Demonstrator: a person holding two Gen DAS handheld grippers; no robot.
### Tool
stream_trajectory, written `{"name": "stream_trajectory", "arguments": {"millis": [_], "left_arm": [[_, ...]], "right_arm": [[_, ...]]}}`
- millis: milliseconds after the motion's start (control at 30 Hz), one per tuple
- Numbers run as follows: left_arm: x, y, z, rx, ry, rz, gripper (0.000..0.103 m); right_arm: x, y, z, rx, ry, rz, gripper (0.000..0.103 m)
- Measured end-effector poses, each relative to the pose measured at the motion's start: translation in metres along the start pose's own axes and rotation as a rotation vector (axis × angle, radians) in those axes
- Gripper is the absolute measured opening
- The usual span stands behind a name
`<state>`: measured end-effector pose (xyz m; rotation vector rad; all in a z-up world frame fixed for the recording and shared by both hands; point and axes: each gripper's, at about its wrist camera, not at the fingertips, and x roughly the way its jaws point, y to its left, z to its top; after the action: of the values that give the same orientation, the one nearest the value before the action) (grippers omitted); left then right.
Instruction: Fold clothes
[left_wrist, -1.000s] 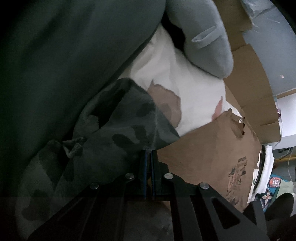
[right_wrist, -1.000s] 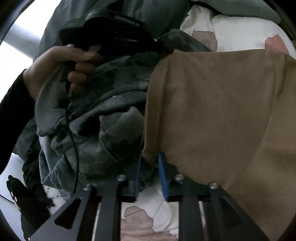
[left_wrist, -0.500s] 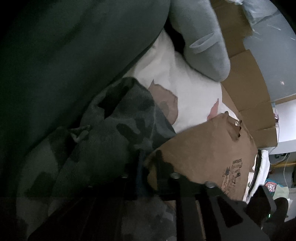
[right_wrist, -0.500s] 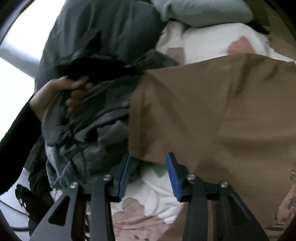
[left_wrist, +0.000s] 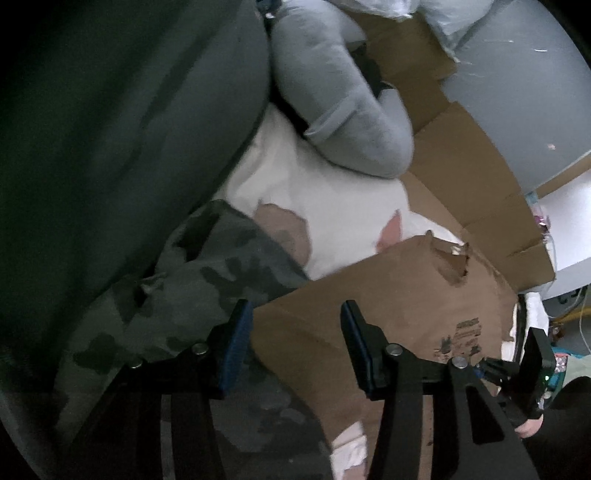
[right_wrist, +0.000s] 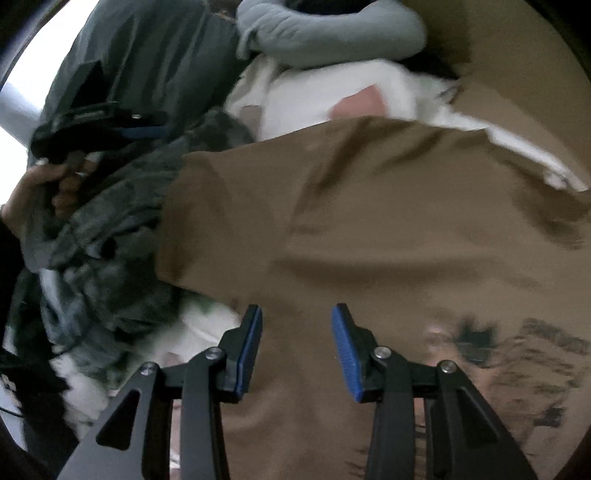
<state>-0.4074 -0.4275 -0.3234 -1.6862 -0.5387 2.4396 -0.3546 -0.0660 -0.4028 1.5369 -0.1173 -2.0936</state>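
left claw (left_wrist: 295, 332) opening, empty | brown shirt (right_wrist: 369, 229) below, seemingly flat

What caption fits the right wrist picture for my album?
Open right gripper hovering over a brown printed T-shirt beside a crumpled camouflage garment.

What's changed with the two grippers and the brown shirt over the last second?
The left gripper was shut at the brown shirt's edge; its jaws are now opening, letting go. The right gripper opened too and slid over the shirt, pads off it. The camouflage garment, white garment and grey sleeve stayed put.
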Motion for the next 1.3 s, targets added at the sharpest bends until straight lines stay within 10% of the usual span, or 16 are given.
{"name": "stream_trajectory", "arguments": {"millis": [600,1300], "left_arm": [[0.033,-0.095,-0.054,0.101,-0.021,-0.010,0.050],[-0.057,-0.207,-0.130,0.058,0.078,-0.001,0.066]], "right_arm": [[-0.066,-0.119,-0.026,0.093,0.109,-0.271,0.038],[-0.230,-0.112,-0.073,0.151,0.063,-0.222,0.045]]}}
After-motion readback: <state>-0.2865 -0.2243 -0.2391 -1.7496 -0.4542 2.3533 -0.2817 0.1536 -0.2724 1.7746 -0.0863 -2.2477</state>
